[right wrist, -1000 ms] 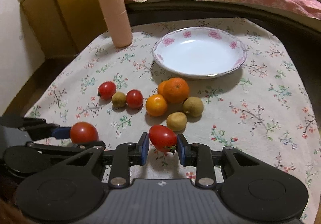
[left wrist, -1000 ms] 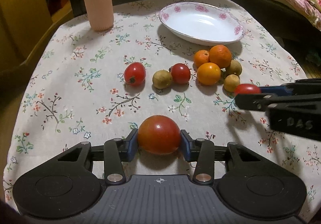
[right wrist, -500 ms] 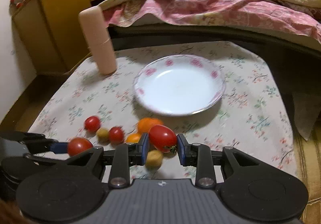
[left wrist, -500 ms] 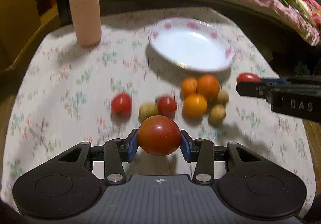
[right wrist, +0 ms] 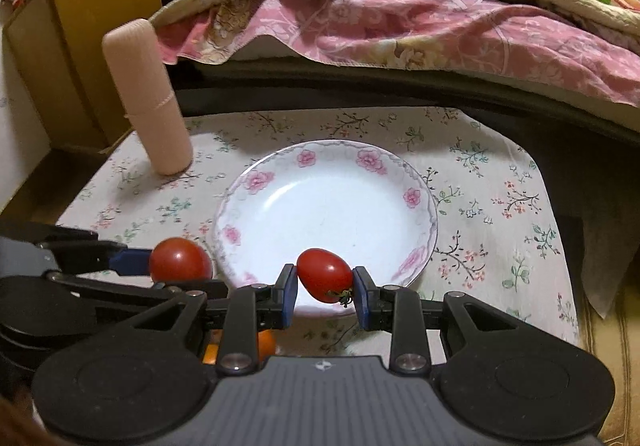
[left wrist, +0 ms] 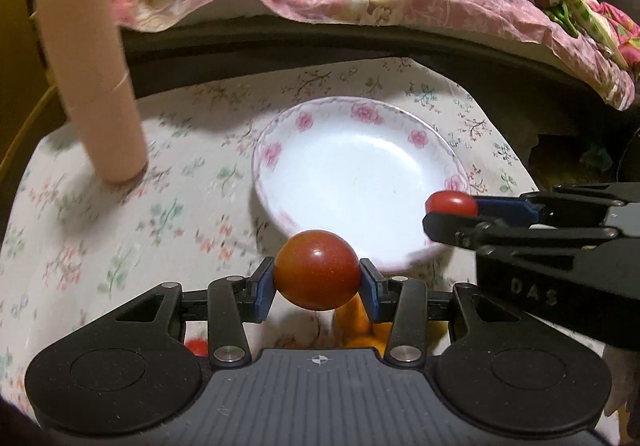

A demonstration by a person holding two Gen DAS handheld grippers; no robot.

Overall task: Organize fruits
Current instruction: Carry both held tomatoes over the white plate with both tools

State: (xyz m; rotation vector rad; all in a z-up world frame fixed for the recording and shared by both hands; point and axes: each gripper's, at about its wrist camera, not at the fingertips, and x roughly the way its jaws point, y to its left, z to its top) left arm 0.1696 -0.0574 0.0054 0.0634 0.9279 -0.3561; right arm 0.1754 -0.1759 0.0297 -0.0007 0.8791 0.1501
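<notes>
My left gripper (left wrist: 317, 280) is shut on a round dark-red tomato (left wrist: 316, 269), held just short of the near rim of the white plate with pink roses (left wrist: 304, 122). My right gripper (right wrist: 325, 288) is shut on a smaller oval red tomato (right wrist: 325, 275) over the plate's near rim (right wrist: 430, 206). Each gripper shows in the other's view: the right one (left wrist: 450, 206) comes in from the right, the left one (right wrist: 180, 260) from the left. The plate holds nothing. Orange fruit (left wrist: 356, 320) (right wrist: 266, 344) and a red tomato (left wrist: 197, 347) peek out under the grippers.
A tall pink cylinder (left wrist: 90, 82) (right wrist: 150, 102) stands on the floral tablecloth (right wrist: 496, 206) at the back left. A bed with a pink quilt (right wrist: 380, 18) runs behind the table, and a wooden cabinet (right wrist: 76, 26) is at the far left.
Both grippers have carried their tomatoes forward from the fruit pile up to the plate's near edge. The loose fruit has dropped out of sight beneath the grippers.
</notes>
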